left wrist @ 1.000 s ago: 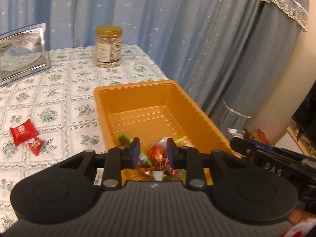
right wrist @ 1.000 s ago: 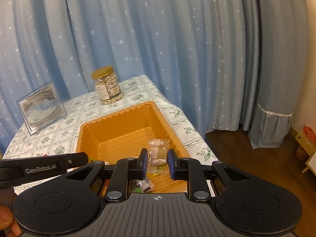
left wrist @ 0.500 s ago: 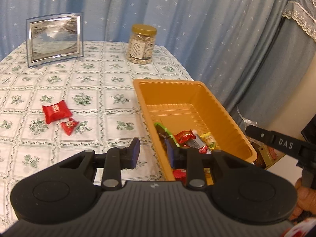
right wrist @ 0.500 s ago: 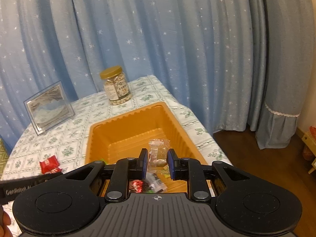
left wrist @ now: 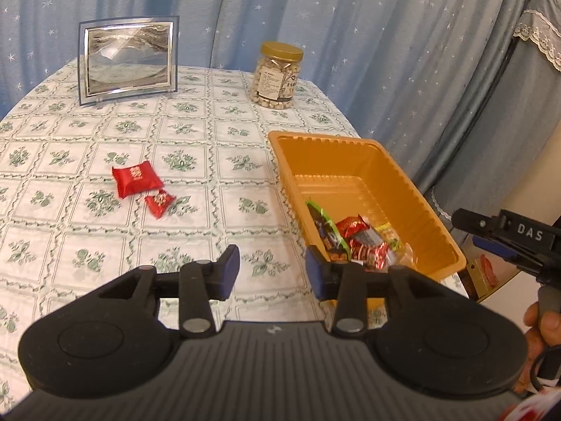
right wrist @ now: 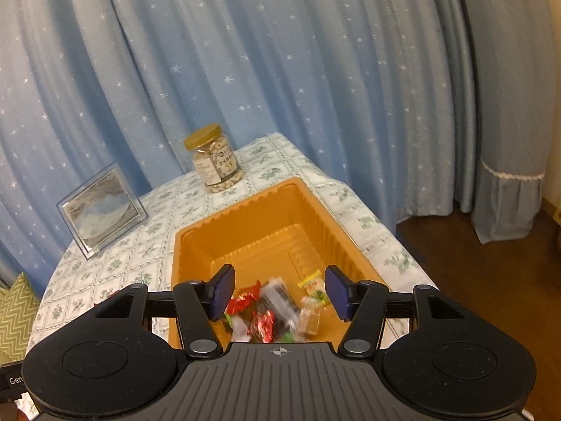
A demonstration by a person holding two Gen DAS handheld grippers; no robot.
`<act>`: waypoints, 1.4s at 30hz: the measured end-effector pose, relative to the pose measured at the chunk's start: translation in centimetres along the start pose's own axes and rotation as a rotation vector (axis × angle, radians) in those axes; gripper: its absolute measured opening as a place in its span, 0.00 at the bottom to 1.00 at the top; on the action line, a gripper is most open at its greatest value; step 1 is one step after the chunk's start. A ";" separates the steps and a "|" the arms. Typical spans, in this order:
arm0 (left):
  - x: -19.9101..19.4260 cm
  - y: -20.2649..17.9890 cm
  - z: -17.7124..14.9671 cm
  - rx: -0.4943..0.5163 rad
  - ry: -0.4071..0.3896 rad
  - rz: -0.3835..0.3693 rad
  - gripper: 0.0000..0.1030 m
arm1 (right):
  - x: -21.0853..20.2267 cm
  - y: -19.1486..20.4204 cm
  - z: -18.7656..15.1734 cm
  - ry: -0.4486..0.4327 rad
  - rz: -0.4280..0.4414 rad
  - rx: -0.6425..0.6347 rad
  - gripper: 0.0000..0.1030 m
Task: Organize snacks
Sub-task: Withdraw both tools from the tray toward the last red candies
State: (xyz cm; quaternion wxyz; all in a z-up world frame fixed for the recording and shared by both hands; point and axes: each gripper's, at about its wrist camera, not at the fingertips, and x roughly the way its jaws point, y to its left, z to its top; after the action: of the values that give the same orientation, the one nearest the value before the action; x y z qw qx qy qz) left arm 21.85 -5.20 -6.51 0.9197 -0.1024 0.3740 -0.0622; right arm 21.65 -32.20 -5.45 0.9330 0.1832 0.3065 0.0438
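Snacks (right wrist: 277,307) fill tray's (right wrist: 196,242) near end; far half bare.

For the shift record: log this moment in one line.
left gripper: opening, empty | right gripper: opening, empty, over orange tray | two red packets on tablecloth

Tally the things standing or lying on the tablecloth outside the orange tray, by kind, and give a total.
Red snack packets: 2, a larger one and a smaller one
Jar of nuts with gold lid: 1
Picture frame: 1
Total: 4
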 end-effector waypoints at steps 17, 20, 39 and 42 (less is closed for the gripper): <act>-7.3 2.0 -3.0 0.023 -0.025 0.041 0.54 | -6.8 3.6 -5.8 0.065 -0.015 -0.015 0.56; -8.5 2.5 -3.5 0.029 -0.033 0.054 0.56 | -7.4 4.7 -6.4 0.074 -0.003 -0.029 0.56; -12.6 6.2 -4.4 0.007 -0.069 0.125 0.61 | -8.4 9.5 -7.5 0.084 0.065 -0.108 0.56; -12.6 6.6 -4.4 0.001 -0.067 0.131 0.61 | -8.3 9.8 -7.7 0.089 0.068 -0.116 0.56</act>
State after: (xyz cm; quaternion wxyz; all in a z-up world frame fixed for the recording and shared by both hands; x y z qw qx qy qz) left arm 10.02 2.99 -2.58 0.9339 -0.0793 0.3487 0.0013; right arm 10.76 -22.24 -2.94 0.9254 0.1372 0.3385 0.1014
